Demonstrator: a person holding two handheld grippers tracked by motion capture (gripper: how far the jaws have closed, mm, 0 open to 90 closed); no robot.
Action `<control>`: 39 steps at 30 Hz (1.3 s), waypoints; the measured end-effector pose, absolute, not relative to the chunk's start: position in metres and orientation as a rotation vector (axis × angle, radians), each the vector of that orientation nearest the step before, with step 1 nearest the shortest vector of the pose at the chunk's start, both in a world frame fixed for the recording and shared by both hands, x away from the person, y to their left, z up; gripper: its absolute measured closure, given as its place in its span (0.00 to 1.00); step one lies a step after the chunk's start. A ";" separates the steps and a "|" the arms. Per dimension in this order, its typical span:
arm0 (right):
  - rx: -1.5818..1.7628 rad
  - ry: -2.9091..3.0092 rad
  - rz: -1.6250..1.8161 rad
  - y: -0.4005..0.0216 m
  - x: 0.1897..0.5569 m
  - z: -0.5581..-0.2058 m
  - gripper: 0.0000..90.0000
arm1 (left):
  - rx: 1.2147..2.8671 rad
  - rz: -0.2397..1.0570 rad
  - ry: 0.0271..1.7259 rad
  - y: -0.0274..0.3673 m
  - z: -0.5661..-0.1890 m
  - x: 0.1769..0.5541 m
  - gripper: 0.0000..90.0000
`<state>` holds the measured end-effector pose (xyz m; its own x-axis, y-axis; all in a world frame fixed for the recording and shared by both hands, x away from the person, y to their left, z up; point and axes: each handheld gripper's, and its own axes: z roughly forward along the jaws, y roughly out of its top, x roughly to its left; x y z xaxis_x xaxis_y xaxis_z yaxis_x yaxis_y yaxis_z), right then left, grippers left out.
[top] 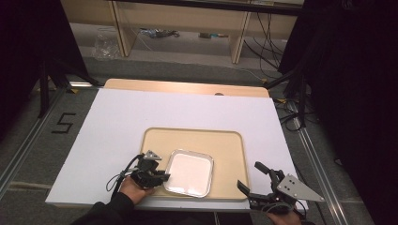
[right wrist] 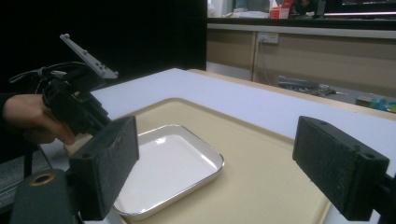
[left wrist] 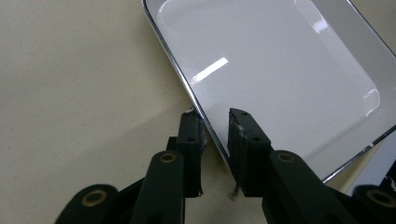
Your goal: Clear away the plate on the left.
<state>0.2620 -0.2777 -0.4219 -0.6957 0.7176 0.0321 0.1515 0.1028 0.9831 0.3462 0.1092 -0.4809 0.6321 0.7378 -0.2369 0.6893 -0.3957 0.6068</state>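
High view: a black "5" [top: 63, 123] is marked on the grey carpet left of the white table [top: 117, 122]. A white square dish [top: 188, 173] sits at the front of a beige tray [top: 225, 145], the left gripper [top: 165, 176] at its left rim, the right gripper [top: 251, 179] off the tray's right edge.

Left gripper view: the jaws straddle the dish's chrome rim, slightly apart, unclamped.

Right gripper view: the jaws gape wide and empty; bare tray lies beyond the dish.

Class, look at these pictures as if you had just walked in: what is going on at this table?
A person works at a table with a gripper in each hand. The left gripper is at the near left rim of a shallow white dish, its jaws straddling the rim with a gap showing, so not clamped. The dish sits empty on a beige tray, which lies on a white board. The right gripper hangs open at the tray's right, holding nothing.
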 end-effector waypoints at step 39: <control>0.846 1.913 1.668 -0.275 0.263 -0.423 0.17 | 2.205 0.038 1.062 0.092 -0.478 0.327 0.68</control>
<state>0.2626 -0.2749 -0.4233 -0.7040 0.7082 0.0523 0.1481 0.0744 0.9862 0.3271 0.0921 -0.4779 0.6667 0.7012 -0.2525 0.6812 -0.4359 0.5881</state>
